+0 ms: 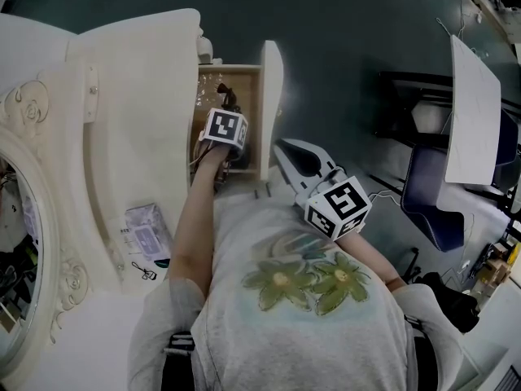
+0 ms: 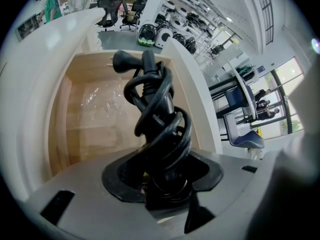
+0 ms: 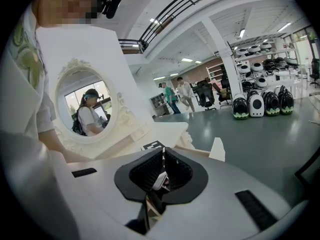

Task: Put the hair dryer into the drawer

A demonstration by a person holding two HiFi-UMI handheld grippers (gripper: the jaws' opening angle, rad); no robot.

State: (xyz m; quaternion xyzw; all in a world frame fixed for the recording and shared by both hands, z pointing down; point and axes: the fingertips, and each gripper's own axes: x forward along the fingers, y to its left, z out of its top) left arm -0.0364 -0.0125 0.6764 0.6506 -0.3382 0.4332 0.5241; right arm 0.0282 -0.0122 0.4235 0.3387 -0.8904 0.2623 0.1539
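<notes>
- Jaws of my right gripper (image 3: 161,173), nearest my body, are together with nothing between them. It hangs just beside the drawer's front panel (image 1: 271,96) and is well apart from the dryer.
- My left gripper (image 2: 165,186) is the one at work. It reaches past that panel into the open drawer (image 2: 95,129), and its jaws are clamped on the dryer (image 2: 161,134), a black body with its cord (image 2: 150,91) wound round it.
- The dryer's long axis runs straight out from the jaws, along the line the gripper points: steeply down and towards the drawer's far wall, with the plug (image 2: 122,61) at the far end.
- Bare wooden floor lies under and beyond the bundle. I cannot tell whether the dryer touches it yet.
- As I judge it, what is left falls to the left hand alone: lower the dryer until it rests on the wood, then part the jaws.
</notes>
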